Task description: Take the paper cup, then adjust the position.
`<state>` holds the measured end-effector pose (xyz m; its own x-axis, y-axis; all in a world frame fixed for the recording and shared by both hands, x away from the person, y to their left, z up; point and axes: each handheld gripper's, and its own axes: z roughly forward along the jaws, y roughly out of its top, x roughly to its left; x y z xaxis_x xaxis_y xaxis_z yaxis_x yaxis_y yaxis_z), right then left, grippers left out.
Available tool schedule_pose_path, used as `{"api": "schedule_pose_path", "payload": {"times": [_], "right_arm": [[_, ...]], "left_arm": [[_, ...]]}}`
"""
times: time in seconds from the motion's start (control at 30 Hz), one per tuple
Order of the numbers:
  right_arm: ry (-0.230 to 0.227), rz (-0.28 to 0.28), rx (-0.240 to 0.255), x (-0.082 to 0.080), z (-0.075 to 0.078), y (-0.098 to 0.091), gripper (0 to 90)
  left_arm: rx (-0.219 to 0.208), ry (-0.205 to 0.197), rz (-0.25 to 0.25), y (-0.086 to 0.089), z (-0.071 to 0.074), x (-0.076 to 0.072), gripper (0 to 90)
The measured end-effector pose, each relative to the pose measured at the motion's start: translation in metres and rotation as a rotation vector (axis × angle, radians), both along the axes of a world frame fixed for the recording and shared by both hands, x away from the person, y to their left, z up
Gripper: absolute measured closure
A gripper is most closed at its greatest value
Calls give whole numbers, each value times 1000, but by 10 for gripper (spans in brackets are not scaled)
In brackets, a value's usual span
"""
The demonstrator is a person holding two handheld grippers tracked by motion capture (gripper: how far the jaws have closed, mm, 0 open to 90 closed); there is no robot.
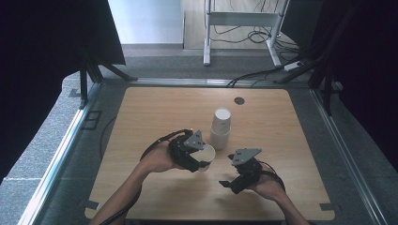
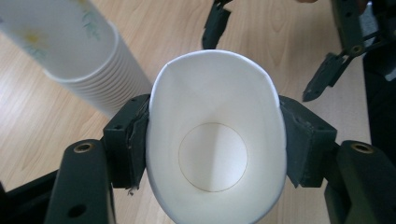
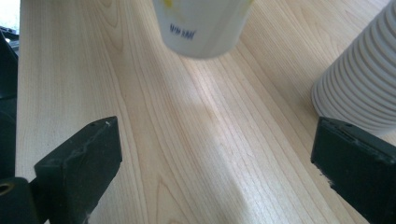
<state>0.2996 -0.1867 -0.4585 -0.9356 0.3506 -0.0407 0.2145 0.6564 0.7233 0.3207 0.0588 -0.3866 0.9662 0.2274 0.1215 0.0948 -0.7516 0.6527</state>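
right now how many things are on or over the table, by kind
single paper cup, squeezed in the left claw: 1
stack of paper cups: 1
claws, counting the open right claw: 2
total: 4

White paper cup (image 2: 215, 140), yellow flower print outside; white cup stack (image 1: 220, 127); pale woodgrain table (image 1: 155, 112); black grippers.
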Motion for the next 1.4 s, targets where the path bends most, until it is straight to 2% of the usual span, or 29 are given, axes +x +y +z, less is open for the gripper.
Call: {"api": "schedule_pose_path", "payload": {"times": [0.43,0.67,0.97,1.17,1.4], "right_arm": [[11,-56,8,-2,-3,-10,0],[-8,-90,13,-6,-3,-19,0],[-17,-134,27,-10,-5,-30,0],[-10,-164,28,-9,-9,-35,0],[-9,-176,13,-9,-12,-37,0]], "left_arm": [[10,-5,104,15,0,9,333],[26,-8,167,23,0,16,333],[40,-8,273,38,-4,28,333],[70,-24,349,47,-9,37,334],[59,-25,432,60,-13,46,333]]}}
